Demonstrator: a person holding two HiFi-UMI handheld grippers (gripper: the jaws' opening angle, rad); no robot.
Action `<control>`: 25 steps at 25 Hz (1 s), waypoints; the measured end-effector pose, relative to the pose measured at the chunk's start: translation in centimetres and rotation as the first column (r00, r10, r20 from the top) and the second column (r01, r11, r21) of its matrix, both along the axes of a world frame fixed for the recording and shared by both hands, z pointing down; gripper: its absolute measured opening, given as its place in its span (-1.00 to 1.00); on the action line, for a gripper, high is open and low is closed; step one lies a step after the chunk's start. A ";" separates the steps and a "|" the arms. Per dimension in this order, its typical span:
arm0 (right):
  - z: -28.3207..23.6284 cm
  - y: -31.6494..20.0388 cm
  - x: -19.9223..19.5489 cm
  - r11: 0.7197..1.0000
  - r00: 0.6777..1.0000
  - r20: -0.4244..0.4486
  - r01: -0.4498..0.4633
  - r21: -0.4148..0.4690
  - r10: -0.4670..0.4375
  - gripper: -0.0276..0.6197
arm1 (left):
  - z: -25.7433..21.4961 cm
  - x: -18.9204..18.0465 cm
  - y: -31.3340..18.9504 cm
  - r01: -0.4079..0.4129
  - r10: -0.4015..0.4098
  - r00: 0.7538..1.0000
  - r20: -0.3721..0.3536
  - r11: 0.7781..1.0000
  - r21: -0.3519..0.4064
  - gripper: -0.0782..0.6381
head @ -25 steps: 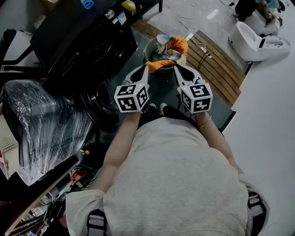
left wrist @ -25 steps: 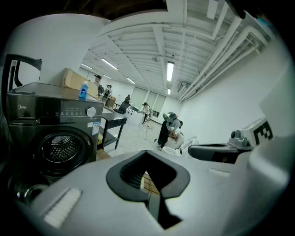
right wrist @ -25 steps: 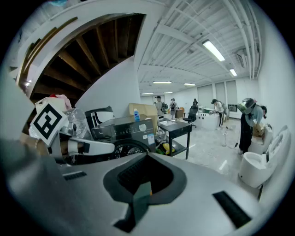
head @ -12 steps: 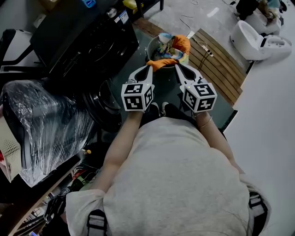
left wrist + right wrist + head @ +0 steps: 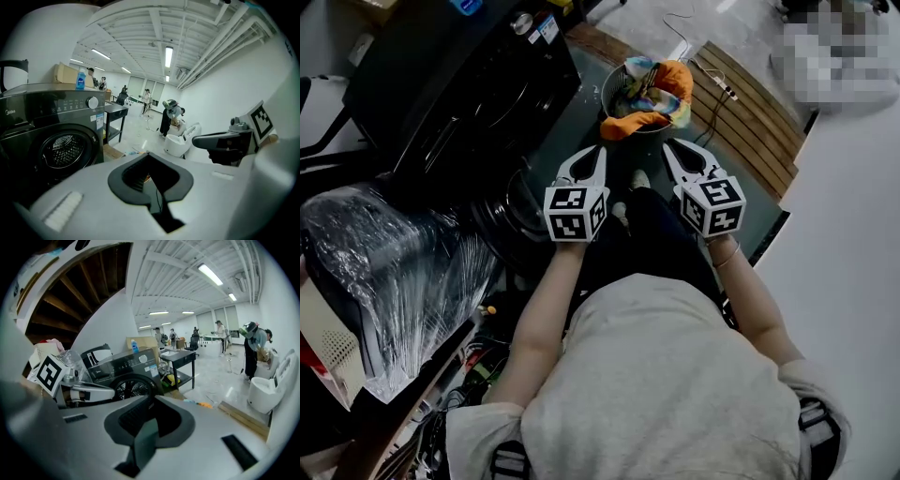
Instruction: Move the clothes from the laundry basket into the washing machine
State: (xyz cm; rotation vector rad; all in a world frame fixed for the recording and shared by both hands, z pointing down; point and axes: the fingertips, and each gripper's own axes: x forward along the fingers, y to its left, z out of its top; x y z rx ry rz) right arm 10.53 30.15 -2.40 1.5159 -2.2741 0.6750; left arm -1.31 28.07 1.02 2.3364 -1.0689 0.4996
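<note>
– Clothes (image 5: 649, 94), where are they?
– All in the basket (image 5: 607, 98). Orange and multicolour heap, with one orange piece draped over the near rim. The basket sits on the floor (image 5: 577, 131) ahead of the person (image 5: 666, 375), near the washer (image 5: 469, 84), with wooden slats (image 5: 750, 103) on its far side.
– Washer state?
– Dark front-loader, on the left in the head view. The left gripper view looks at bare drum, so the door reads as open. Nothing shows inside.
– Tongs?
– Left tongs (image 5: 596, 150) are clenched with nothing in them. Right tongs (image 5: 672, 145) are the same, clenched and empty. They sit side by side, pointing forward and down at the basket. Both are short of it and touch neither cloth nor rim.
– Which step, then?
– My read is the approach to the first pick. Full basket and bare drum suggest no garment is across yet.
– What does the next move need?
– The tongs must release before they reach the pile, since clenched tips would only poke it. Then go down onto the draped orange piece, which is nearest and free at the rim. Clench on a fold, lift clear of the rim, swing left to the drum.
– Risks?
– The pieces look tangled, so one pull may drag a second piece or tip the basket. The other tongs could steady the rim. The wrapped unit (image 5: 394, 272) on the left looks well apart from that path.
</note>
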 end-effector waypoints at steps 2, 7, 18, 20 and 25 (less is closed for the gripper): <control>1.5 -1.0 0.0 1.000 1.000 -0.002 0.009 -0.029 -0.009 -0.89 | 1.4 0.1 -1.0 0.003 -0.003 1.000 0.010 1.000 -0.026 -0.76; 5.0 -7.2 1.6 0.998 0.999 0.036 -0.023 -0.059 0.025 -0.89 | 5.0 2.4 -6.7 -0.017 0.018 1.000 0.020 0.997 -0.069 -0.76; 12.1 -16.4 7.1 0.987 1.000 -0.006 -0.010 -0.160 0.010 -0.87 | 12.4 6.9 -14.1 0.009 0.002 0.999 0.048 0.975 -0.224 -0.76; 13.9 -16.9 7.8 0.981 0.999 -0.017 -0.035 -0.189 0.032 -0.66 | 14.0 7.7 -14.5 -0.009 0.023 0.998 0.056 0.969 -0.248 -0.76; 19.7 -18.2 8.2 0.969 0.998 -0.053 -0.043 -0.242 0.031 -0.54 | 18.8 9.4 -15.8 -0.078 0.092 0.995 0.042 0.960 -0.269 -0.76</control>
